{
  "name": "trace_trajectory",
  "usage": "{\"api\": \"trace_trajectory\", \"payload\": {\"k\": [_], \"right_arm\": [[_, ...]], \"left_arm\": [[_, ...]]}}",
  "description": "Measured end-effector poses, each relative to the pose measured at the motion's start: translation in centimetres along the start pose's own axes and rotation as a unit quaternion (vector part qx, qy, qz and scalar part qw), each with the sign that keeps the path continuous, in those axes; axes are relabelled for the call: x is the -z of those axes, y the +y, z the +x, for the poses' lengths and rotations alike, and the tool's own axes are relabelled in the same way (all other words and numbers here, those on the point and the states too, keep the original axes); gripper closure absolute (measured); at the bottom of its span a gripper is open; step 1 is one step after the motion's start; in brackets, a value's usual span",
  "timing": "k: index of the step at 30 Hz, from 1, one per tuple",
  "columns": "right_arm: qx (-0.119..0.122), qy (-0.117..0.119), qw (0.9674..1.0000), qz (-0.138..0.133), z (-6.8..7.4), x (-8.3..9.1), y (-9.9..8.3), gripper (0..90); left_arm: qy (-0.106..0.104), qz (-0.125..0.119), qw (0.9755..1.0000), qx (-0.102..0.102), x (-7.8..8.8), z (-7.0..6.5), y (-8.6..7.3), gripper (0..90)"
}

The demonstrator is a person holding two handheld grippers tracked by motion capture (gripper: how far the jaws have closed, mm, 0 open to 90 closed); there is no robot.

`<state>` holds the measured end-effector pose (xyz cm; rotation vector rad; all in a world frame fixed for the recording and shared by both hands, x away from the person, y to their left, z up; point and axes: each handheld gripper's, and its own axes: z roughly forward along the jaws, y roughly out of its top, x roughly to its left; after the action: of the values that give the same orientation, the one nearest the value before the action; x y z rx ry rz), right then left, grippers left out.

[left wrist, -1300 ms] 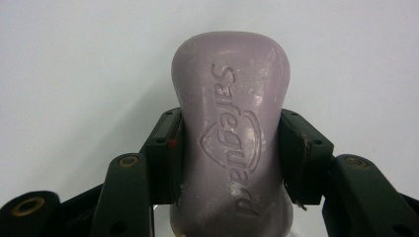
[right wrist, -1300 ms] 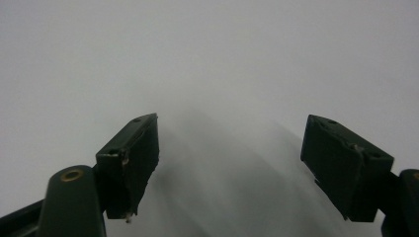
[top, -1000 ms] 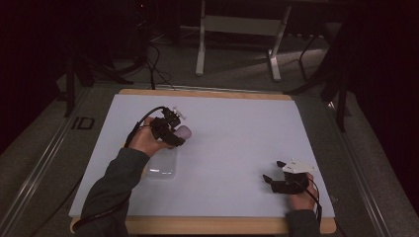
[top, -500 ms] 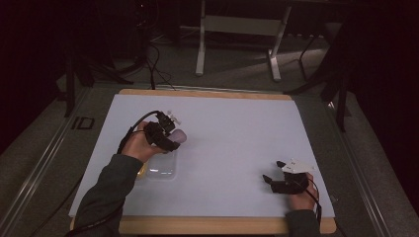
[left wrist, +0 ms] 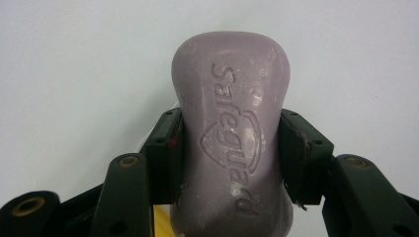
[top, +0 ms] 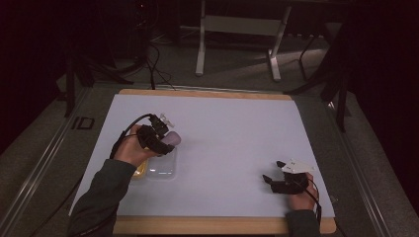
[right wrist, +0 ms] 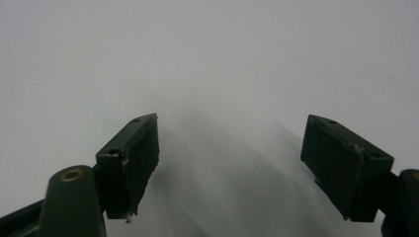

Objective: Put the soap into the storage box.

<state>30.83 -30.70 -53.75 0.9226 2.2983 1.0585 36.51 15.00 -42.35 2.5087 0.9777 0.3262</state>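
Two states: left hand-held gripper (left wrist: 230,148) clamps the soap bar (left wrist: 231,133) (embossed lettering legible close-up), right hand-held gripper (right wrist: 230,168) gapes empty.

Lilac Safeguard soap bar (left wrist: 231,143) clamped between tool jaws.

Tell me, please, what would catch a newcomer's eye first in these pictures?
First, the purple soap bar, stamped Safeguard, pinched at its waist between the fingers of the left gripper over the white table. Just below it sits a clear plastic box with something yellow at its side. The right gripper rests open near the table's front right, holding nothing.
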Motion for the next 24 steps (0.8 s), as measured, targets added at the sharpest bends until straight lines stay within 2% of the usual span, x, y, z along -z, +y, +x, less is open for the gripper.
{"api": "trace_trajectory", "payload": {"k": [13,17,18,22,24], "right_arm": [[0.001,-0.001,1.0,0.001,0.0,0.0,0.0,22.2],[0.001,-0.001,1.0,0.001,0.0,0.0,0.0,22.2],[0.001,-0.001,1.0,0.001,0.0,0.0,0.0,22.2],[0.001,-0.001,1.0,0.001,0.0,0.0,0.0,22.2],[0.001,-0.001,1.0,0.001,0.0,0.0,0.0,22.2]], "left_arm": [[0.002,0.0,0.9999,0.014,0.2,0.6,-1.3,49.5],[0.001,-0.002,0.9998,0.021,0.2,0.8,-1.6,49.5],[0.006,0.002,0.9996,0.027,0.1,1.2,-2.0,49.5],[0.005,0.0,0.9992,0.04,0.0,1.6,-2.8,49.5],[0.005,0.001,0.9992,0.04,0.0,1.7,-2.9,49.5]]}}
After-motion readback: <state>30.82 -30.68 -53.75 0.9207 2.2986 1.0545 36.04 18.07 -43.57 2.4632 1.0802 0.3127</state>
